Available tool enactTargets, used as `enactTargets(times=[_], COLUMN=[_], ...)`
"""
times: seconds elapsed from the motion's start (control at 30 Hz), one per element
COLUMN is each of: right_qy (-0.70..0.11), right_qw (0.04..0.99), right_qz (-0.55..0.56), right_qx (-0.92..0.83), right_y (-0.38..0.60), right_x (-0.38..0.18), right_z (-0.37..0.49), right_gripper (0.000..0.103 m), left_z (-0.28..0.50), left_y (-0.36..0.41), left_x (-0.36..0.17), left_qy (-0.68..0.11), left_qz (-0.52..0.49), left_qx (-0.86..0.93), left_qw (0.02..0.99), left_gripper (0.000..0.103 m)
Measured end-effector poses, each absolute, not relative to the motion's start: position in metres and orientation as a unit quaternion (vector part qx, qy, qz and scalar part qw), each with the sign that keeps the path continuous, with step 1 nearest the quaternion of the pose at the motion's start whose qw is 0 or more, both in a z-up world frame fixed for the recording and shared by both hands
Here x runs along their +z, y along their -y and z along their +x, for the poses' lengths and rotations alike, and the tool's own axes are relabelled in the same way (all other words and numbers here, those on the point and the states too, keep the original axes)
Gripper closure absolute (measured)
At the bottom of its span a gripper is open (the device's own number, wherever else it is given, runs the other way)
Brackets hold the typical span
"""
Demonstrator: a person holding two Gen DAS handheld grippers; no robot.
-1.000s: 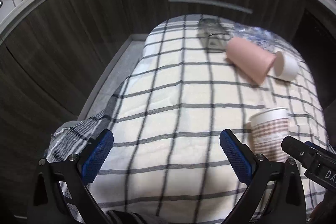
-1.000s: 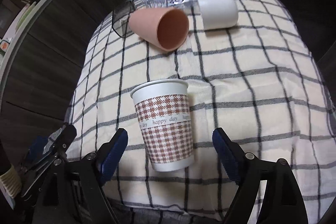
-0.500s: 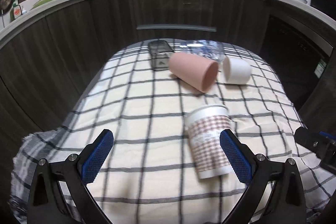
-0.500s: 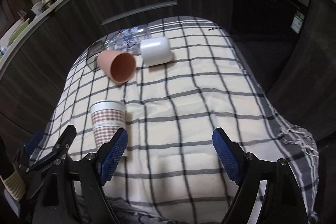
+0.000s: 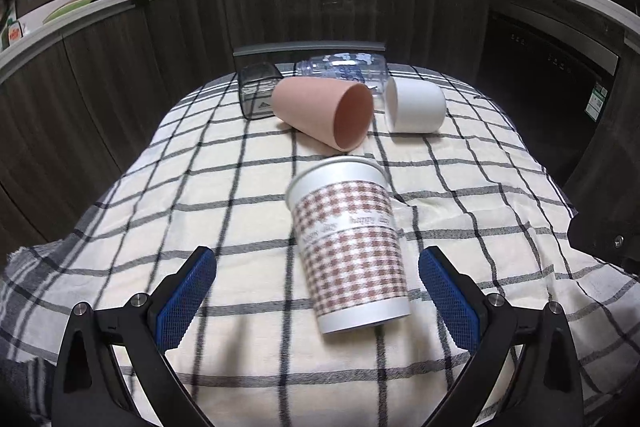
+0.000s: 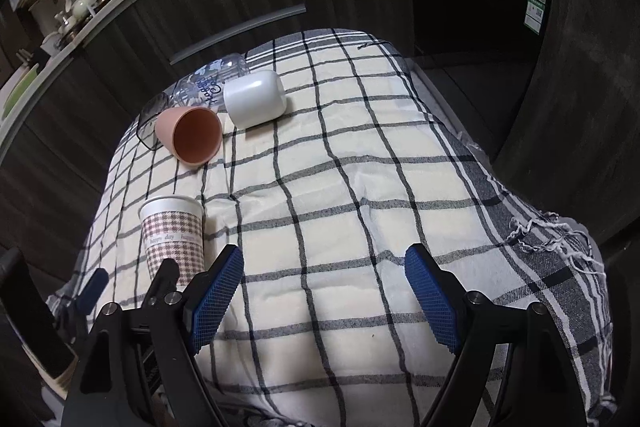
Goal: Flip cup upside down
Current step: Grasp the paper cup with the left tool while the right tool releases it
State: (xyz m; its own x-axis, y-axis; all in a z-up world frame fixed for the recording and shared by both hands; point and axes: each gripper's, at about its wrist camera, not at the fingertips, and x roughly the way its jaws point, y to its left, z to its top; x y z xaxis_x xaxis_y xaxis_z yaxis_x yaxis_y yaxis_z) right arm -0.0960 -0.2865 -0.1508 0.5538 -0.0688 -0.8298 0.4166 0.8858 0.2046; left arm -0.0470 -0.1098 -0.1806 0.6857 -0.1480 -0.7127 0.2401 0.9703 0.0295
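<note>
Left gripper (image 5: 318, 293) is wide open, blue pads (image 5: 185, 295) splayed to either side and nothing between them but cloth and the near end of the paper cup (image 5: 349, 250). That spread looks deliberate: the cup is broad, and the jaws need the room to straddle it. The cup stands on the checked cloth (image 5: 224, 187) with its narrow base up and wide rim down, leaning a touch in this fisheye view, closer to the right pad than the left and touching neither. So by the look of it the cup is already upside down, and the open jaws read as let-go rather than about-to-grab, though I can't rule out a fresh approach.

Right gripper (image 6: 324, 301) is also spread, empty, over bare cloth to the right of the cup. From its camera the paper cup (image 6: 173, 233) sits just off its left pad (image 6: 216, 301), outside the jaws, so this hand has no part in the hold. Parked aside, it leaves the left one a clean lane.

Beyond the paper cup, three more lie on their sides: a pink cup (image 5: 326, 115) with its mouth facing this way, a white cup (image 5: 416, 105) just right of the pink one, and a clear cup (image 5: 340, 67) behind both. A dark glass (image 5: 258, 91) sits left of the pink cup. All are well apart from the paper cup, so it has elbow room.
</note>
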Motion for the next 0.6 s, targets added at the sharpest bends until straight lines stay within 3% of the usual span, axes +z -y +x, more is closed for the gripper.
enactTargets(times=[0.23, 0.37, 0.6], right_qy=[-0.46, -0.461, -0.462], right_qw=[0.851, 0.849, 0.849], right_qz=[0.206, 0.205, 0.196], right_qx=[-0.151, -0.157, -0.167], right_y=[0.295, 0.297, 0.295], right_x=[-0.164, -0.167, -0.169], right_z=[-0.093, -0.091, -0.088], right_gripper=[0.02, 0.02, 0.02], left_z=[-0.051, -0.047, -0.042], left_y=[0.124, 0.121, 0.121], left_x=[-0.193, -0.197, -0.206], left_qy=[-0.374, -0.379, -0.401], left_qz=[0.072, 0.067, 0.066], left_qx=[-0.106, -0.093, -0.097], left_qw=[0.919, 0.919, 0.909], left_gripper=[0.0, 0.006, 0.04])
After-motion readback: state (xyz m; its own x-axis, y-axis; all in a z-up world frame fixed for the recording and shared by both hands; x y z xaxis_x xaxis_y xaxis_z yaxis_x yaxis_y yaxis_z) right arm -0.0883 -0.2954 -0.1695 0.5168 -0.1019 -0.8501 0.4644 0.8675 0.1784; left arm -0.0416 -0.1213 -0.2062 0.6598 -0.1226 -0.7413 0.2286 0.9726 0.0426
